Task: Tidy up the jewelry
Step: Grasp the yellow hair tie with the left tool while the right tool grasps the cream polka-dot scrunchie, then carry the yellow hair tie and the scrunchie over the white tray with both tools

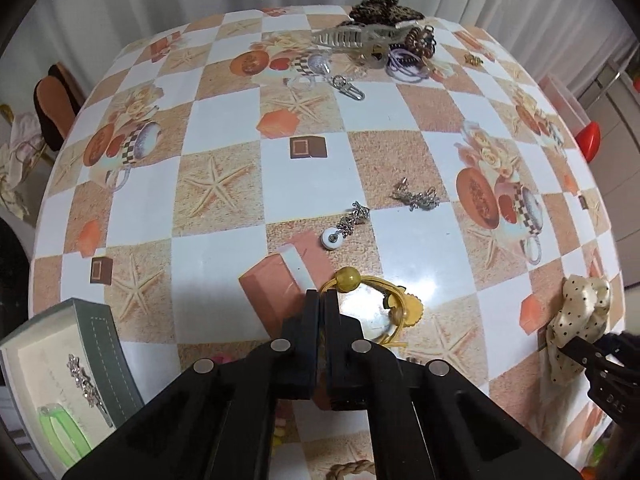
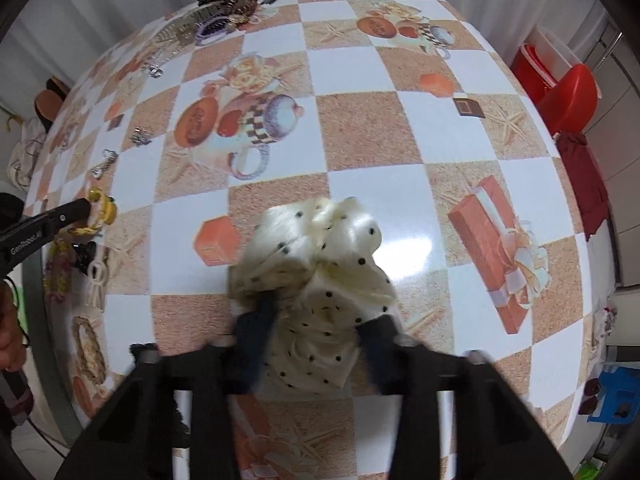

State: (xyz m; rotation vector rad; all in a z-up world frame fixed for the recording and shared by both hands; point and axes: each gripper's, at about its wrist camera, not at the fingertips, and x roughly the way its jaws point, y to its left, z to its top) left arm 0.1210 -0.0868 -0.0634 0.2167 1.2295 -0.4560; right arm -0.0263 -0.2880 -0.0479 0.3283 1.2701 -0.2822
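Left gripper (image 1: 322, 300) pinches yellow hair tie (image 1: 374, 294); right gripper (image 2: 320, 320) straddles polka-dot scrunchie (image 2: 316, 280), grip unclear. Lift straight, carry to box (image 1: 100, 344).

tablecloth (image 1: 224, 128): showing a white and sandy-beige checkerboard printed with starfish, orange gift boxes, roses and checked teacups
scrunchie (image 2: 316, 276): showing glossy cream fabric with small black polka dots
hair tie (image 1: 374, 292): showing yellow cords, a translucent amber bead and a yellow scalloped charm
jewelry box (image 1: 102, 344): showing a grey-green outside with pale dashed stitching and a cream lining
left gripper (image 1: 322, 312): showing matte black
bangle (image 1: 60, 428): glowing neon green
stool (image 2: 568, 92): showing bright red
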